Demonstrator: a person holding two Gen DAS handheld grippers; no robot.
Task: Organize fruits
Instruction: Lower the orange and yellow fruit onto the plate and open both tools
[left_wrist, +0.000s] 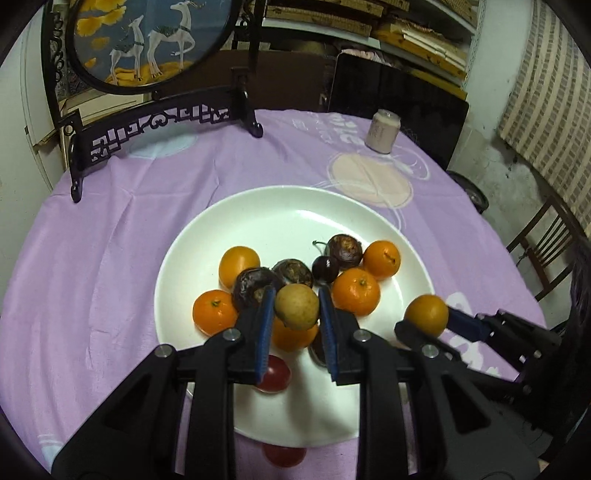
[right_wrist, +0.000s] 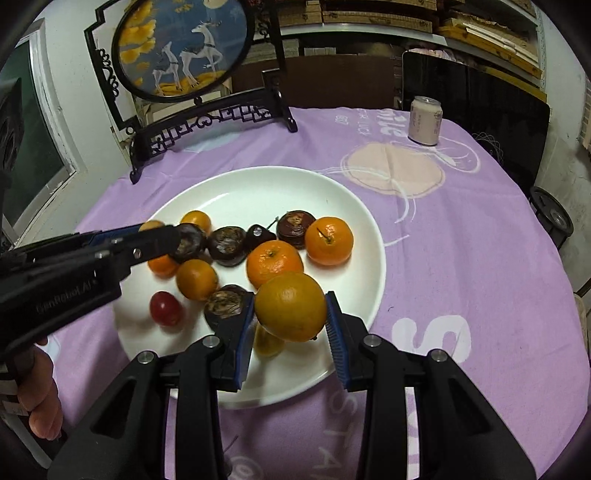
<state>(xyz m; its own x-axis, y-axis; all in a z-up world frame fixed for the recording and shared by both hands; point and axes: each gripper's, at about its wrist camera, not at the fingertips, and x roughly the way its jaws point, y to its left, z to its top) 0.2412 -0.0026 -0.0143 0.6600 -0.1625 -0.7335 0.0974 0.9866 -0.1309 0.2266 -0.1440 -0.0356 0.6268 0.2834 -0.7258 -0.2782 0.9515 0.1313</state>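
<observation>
Both loaded over the white plate (left_wrist: 207, 236) — left gripper (left_wrist: 296, 309) clamps a small yellowish fruit (left_wrist: 297, 311), right gripper (right_wrist: 290, 312) an orange (right_wrist: 290, 312) — next likely set each down among its kind.

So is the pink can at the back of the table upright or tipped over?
Upright. The pink can stands on its base on the purple tablecloth, its round top rim facing up in both wrist views.
</observation>
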